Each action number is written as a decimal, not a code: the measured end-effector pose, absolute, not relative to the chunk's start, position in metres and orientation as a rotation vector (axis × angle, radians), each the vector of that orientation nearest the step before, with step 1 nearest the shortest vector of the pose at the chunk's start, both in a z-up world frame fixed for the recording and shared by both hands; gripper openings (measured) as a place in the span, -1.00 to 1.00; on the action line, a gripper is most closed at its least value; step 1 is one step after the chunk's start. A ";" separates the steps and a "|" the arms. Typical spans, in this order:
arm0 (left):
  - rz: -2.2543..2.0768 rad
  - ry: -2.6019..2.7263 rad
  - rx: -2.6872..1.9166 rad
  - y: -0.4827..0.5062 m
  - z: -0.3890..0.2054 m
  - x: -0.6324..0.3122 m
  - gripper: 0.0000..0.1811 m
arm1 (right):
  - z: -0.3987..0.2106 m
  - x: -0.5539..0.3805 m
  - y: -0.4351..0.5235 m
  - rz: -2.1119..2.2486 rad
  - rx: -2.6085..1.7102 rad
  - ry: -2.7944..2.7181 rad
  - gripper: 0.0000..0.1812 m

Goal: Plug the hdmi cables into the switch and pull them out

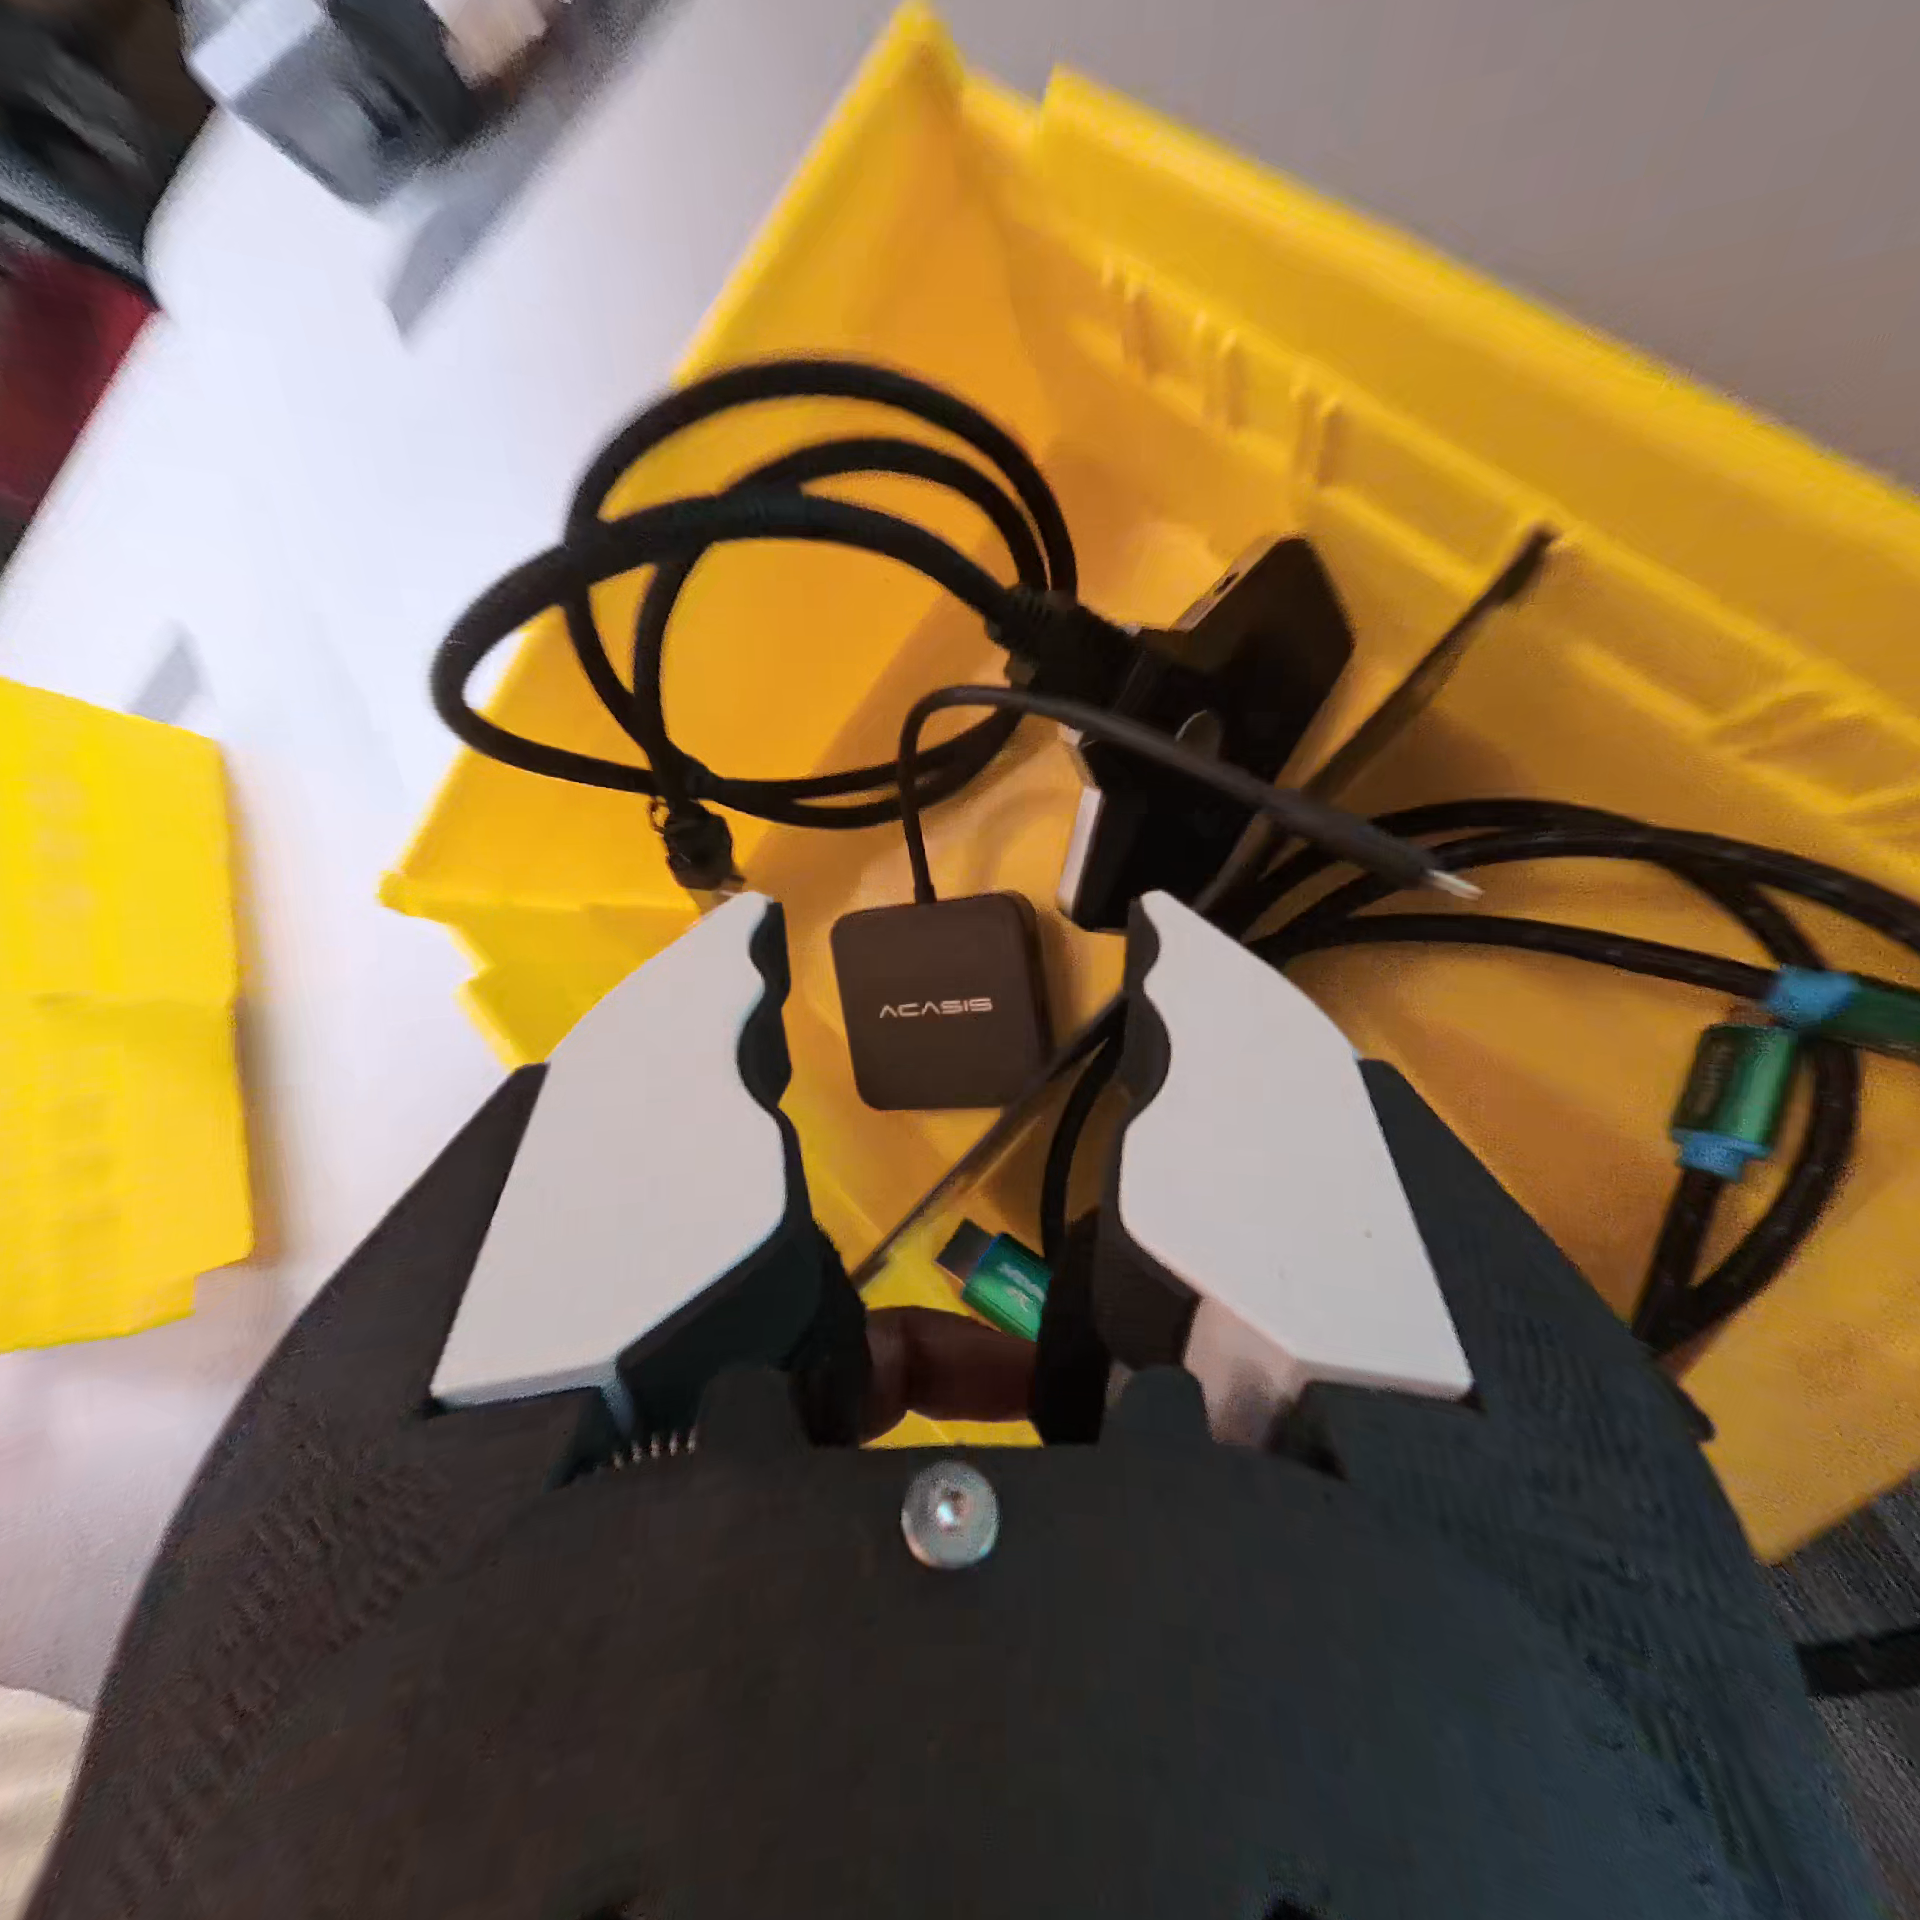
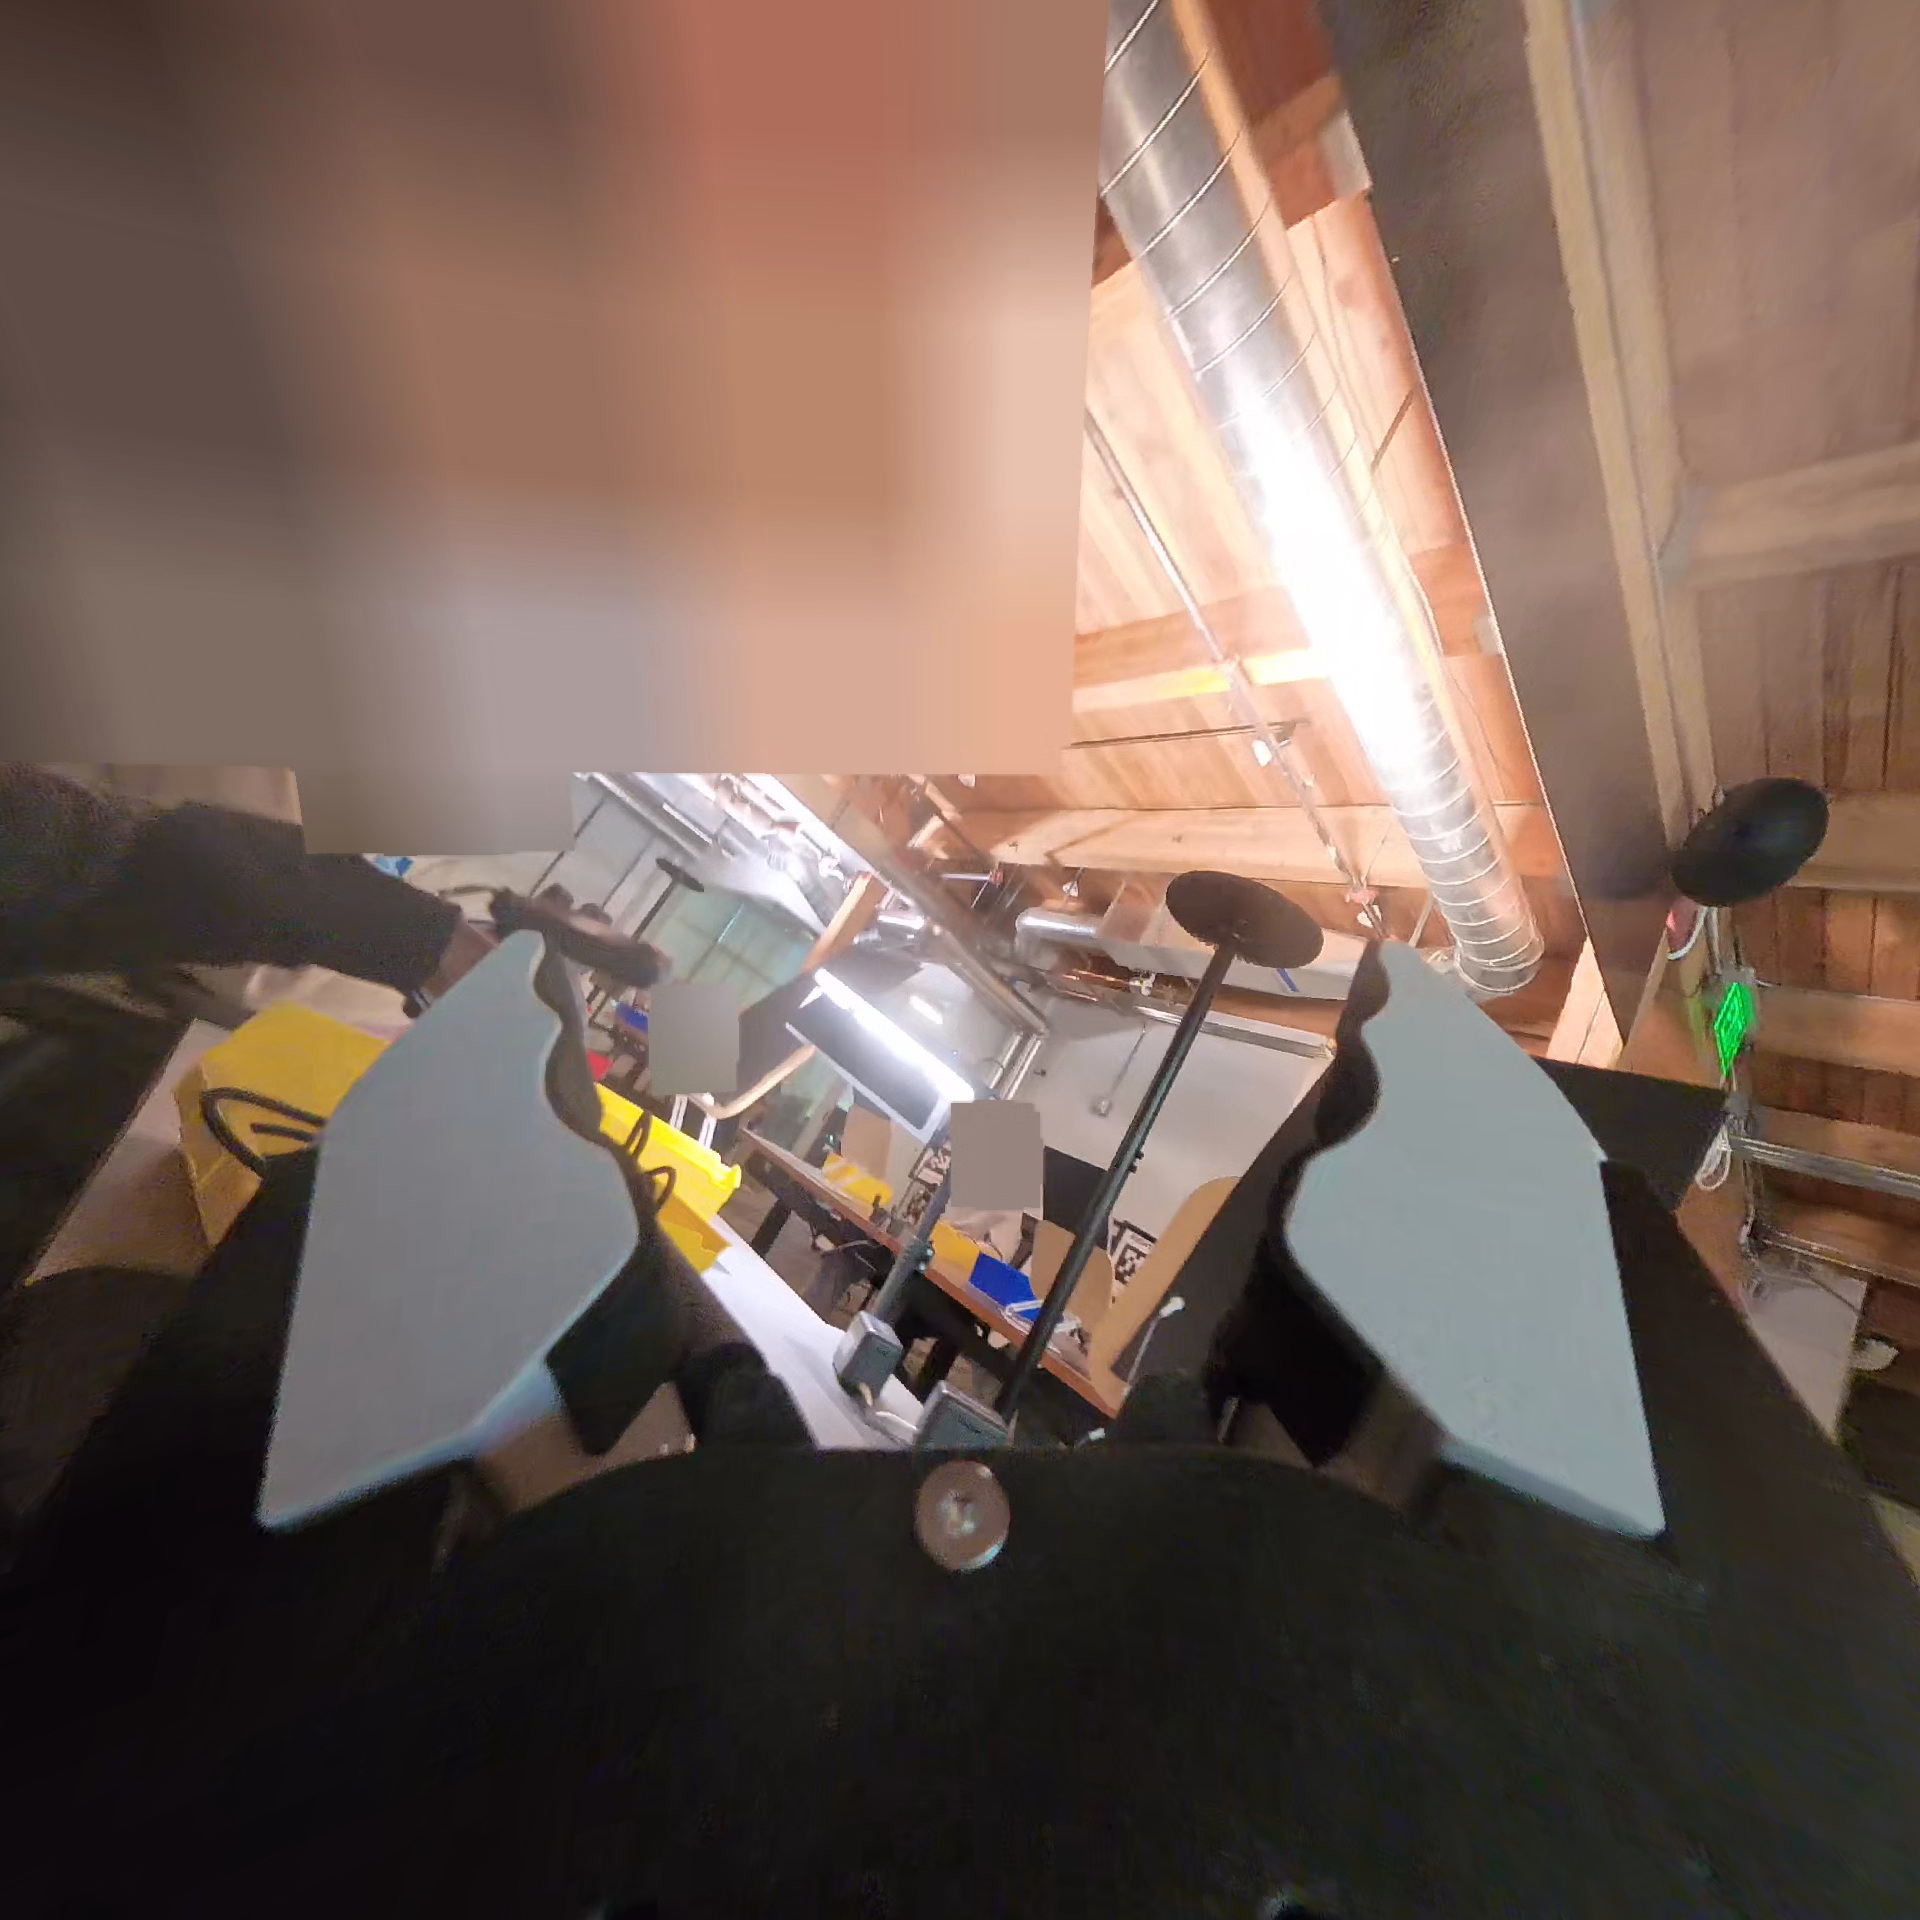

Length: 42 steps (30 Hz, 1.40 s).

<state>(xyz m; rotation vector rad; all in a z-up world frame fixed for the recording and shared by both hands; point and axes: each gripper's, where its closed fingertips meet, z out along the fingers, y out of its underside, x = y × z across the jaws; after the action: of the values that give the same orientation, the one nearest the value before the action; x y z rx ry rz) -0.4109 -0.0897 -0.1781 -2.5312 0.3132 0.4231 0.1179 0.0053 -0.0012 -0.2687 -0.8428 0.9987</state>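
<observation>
In the left wrist view, a black HDMI switch lies tilted in a yellow bin. A looped black braided cable is plugged into the switch's left end. A small black square puck on a thin wire lies in front of the switch. A second black cable has a green plug at the right, and another green plug lies between my fingers. My left gripper is open above the bin and holds nothing. My right gripper is open, empty and tilted up toward the ceiling.
The bin stands on a white table, with another yellow bin at the left and grey blocks behind. In the right wrist view, the bin and a person's dark sleeve are at the left. A black stand rises ahead.
</observation>
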 end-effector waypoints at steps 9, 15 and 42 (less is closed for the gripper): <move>0.323 0.322 -2.902 -0.070 -0.246 -0.442 -0.46 | -0.032 0.083 0.010 0.992 -0.312 -0.928 0.49; 0.158 0.277 -2.933 -0.067 -0.254 -0.438 -0.55 | -0.035 0.079 0.011 1.024 -0.319 -0.912 0.44; -0.204 0.038 -1.227 -0.078 -0.007 -0.202 -0.96 | -0.074 0.029 -0.003 0.961 -0.419 -1.076 0.35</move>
<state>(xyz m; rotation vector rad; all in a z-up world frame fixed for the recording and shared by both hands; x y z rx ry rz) -0.2024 -0.0782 -0.0066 -1.2270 0.0380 -0.2043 0.0289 -0.0031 -0.0739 -0.4191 -1.0760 0.9615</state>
